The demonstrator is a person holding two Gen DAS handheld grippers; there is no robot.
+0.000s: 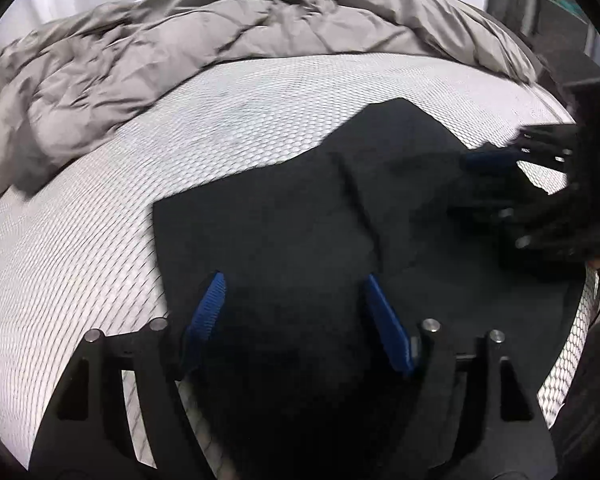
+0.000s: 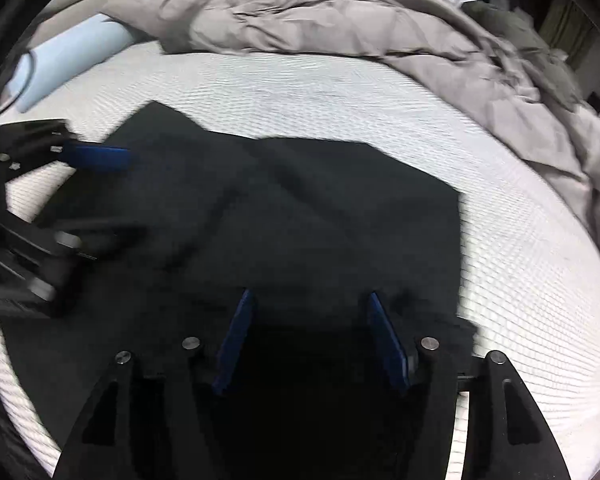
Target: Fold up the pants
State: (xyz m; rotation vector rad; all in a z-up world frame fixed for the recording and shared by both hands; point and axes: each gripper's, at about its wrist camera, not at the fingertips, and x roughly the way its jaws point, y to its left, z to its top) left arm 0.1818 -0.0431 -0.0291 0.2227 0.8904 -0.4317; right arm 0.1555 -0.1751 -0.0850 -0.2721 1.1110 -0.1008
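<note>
A: Start nearest. What are the tools doing?

B: The left tool (image 1: 292,292) hangs low over the near edge of the pants (image 1: 300,216), its blue pads well apart with dark cloth showing between them. I see nothing pinched. The right tool (image 2: 310,308) is much the same at its own near edge: pads spread, cloth under and between them, no fold raised in its grip. Whether the tips touch the cloth I cannot tell; both views are dark and blurred there.

A: And the pants themselves?

B: Black, lying fairly flat on the white patterned mattress (image 1: 80,240) of the bed, already doubled into a broad slab with a seam or crease running away from us. Far corners are angular.

A: How will they handle?

B: My guess: soft and limp, light, not fragile. They will sag and drag rather than hold shape, so one pinch would let the rest trail. The cloth looks matte, so probably not slippery against ribbed pads.

A: Where to take hold?

B: At the near edge, one tool toward each near corner, catching all layers together so the fold carries over evenly.

A: Any containers?

B: None that I see. Farther off lies only a rumpled grey duvet (image 1: 160,52) along the far side, and a pale blue pillow (image 2: 64,60) at far left in the right view.
</note>
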